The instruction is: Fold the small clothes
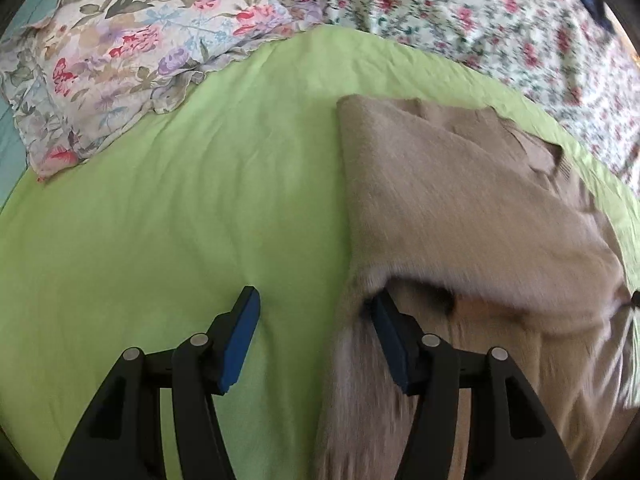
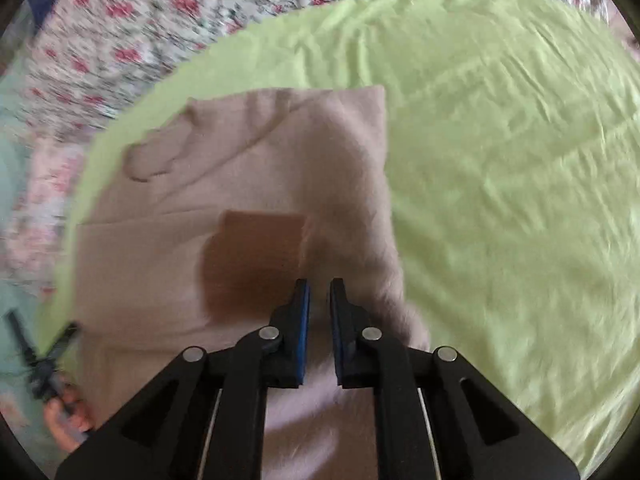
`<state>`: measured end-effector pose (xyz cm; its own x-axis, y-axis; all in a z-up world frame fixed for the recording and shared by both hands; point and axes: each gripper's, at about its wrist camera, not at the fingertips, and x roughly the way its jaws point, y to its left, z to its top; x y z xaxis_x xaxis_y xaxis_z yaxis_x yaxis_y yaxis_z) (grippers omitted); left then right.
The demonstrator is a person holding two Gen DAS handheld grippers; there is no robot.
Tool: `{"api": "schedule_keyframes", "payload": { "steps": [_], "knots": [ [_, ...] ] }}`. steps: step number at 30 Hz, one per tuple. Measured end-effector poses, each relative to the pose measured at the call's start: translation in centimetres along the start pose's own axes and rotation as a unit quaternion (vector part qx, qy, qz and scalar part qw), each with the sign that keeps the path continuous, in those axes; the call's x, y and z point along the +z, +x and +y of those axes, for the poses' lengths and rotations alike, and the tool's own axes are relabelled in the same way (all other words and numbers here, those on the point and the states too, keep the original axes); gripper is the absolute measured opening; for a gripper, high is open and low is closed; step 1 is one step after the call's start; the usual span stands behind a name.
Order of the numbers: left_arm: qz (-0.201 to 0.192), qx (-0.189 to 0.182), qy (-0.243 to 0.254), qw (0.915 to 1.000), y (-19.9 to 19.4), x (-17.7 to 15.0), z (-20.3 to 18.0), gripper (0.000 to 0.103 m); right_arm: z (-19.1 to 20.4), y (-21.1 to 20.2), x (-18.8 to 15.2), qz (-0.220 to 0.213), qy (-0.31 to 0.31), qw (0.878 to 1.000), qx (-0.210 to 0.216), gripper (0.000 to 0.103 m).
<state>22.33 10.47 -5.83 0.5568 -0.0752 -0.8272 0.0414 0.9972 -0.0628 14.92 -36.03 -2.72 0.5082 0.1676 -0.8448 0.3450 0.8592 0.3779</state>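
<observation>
A beige knit garment (image 1: 452, 184) lies partly folded on the light green sheet (image 1: 168, 216). My left gripper (image 1: 314, 304) is open at the garment's left edge; its right finger (image 1: 390, 344) is tucked under a lifted fold, its left finger (image 1: 240, 340) is over bare sheet. In the right wrist view the same garment (image 2: 256, 168) shows a darker brown patch (image 2: 256, 252). My right gripper (image 2: 319, 292) has its jaws nearly closed with a narrow gap, held over the garment's near right part; whether cloth is pinched is unclear.
A floral pillow (image 1: 116, 68) lies at the far left and a rose-print bedspread (image 1: 480, 20) runs along the back. The green sheet (image 2: 512, 160) stretches to the right of the garment. The left gripper and the person's hand (image 2: 68, 420) show at the right wrist view's lower left.
</observation>
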Motion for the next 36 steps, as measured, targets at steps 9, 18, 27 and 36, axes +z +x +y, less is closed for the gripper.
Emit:
{"api": "schedule_keyframes", "payload": {
  "steps": [9, 18, 27, 36],
  "knots": [
    [0.021, -0.107, 0.055, 0.9925, -8.0, -9.4, 0.6, 0.058, 0.1, -9.7, -9.3, -0.046, -0.054, 0.996, 0.054, 0.066],
    [0.077, -0.198, 0.077, 0.9742, -12.7, -20.9, 1.0, 0.065, -4.2, -12.4, -20.4, 0.001, -0.059, 0.995, 0.082, 0.07],
    [0.076, -0.283, 0.084, 0.9524, -12.6, -23.6, -0.6, 0.066, -3.2, -8.3, -21.8, 0.018, -0.095, 0.981, 0.167, 0.07],
    [0.087, -0.307, 0.104, 0.9421, -11.7, -24.2, -0.2, 0.016, -3.6, -6.8, -22.7, 0.038, -0.109, 0.977, 0.176, 0.009]
  ]
}}
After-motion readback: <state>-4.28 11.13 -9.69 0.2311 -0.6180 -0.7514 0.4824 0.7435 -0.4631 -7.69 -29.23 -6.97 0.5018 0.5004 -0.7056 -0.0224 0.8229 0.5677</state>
